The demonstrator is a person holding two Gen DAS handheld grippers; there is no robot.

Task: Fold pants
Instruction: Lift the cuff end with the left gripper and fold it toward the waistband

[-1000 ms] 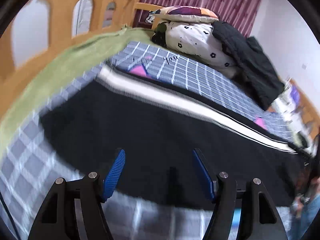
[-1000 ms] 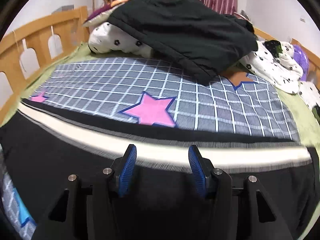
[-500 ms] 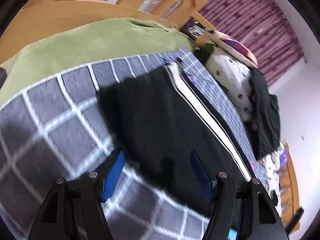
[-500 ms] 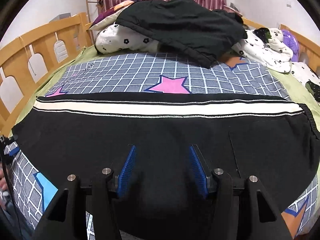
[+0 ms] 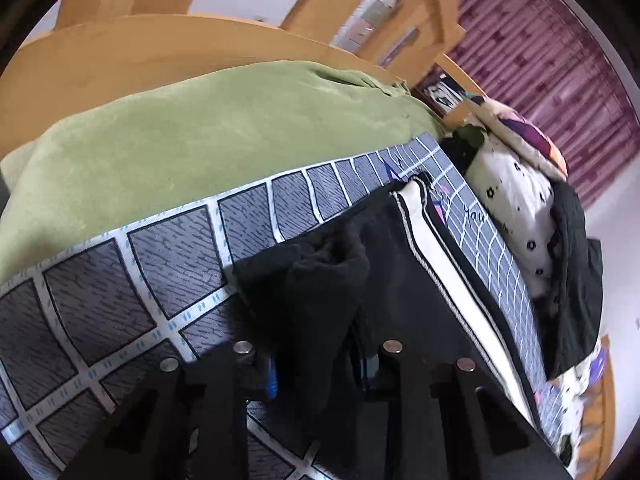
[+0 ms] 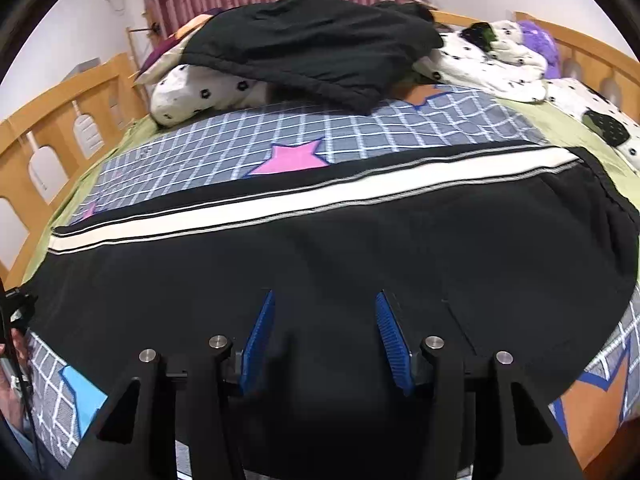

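Both fingers of the left gripper (image 5: 316,368), earlier apart, now pinch the pants (image 5: 320,280)

Even, soft indoor light w/ faint shadows; strong fisheye bending at edges, black corners, slight blur.

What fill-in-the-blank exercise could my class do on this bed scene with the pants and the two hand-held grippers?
1. The black pants lie on a checked sheet printed with a pink ____.
2. A stripe of ____ colour runs along the length of the pants.
3. The left hand-held gripper is closing, with a bunched fold of the ____ between its jaws.
4. The pads of the right hand-held gripper are coloured ____.

Missing words: star; white; pants; blue
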